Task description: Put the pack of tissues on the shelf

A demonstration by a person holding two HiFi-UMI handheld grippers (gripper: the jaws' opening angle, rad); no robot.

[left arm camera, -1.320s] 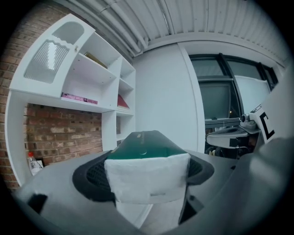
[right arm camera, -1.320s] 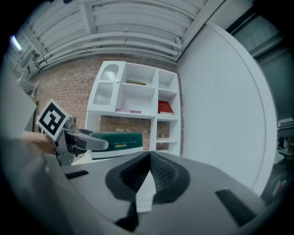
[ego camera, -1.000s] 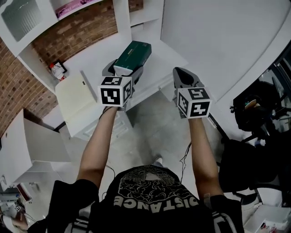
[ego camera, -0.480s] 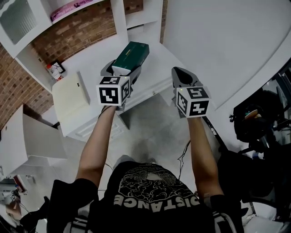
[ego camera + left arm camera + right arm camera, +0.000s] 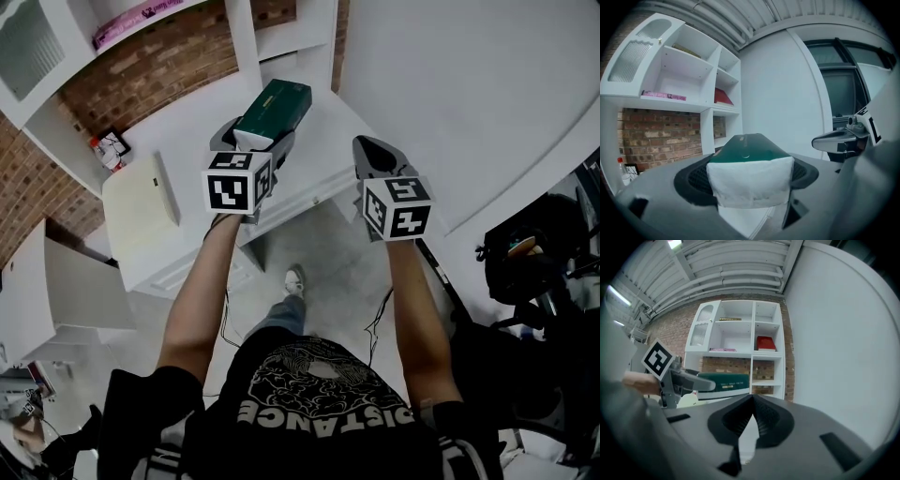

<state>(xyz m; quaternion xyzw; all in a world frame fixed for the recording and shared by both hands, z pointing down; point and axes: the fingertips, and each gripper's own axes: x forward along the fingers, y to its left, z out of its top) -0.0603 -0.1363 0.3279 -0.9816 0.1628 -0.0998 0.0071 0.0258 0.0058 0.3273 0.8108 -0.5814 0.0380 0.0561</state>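
Green-topped, white-ended rectangular pack of tissues [image 5: 273, 114] sits clamped in the left tongs [image 5: 253, 141] over a white surface [image 5: 187, 112]. The right tongs [image 5: 375, 157] (closed, empty) hover alongside, facing white brick-backed shelving [image 5: 751, 357].

My arms reach forward, side by side. My left gripper [image 5: 255, 141] clamps the pack of tissues [image 5: 277, 101]; my right gripper's [image 5: 367, 150] jaws meet, empty.
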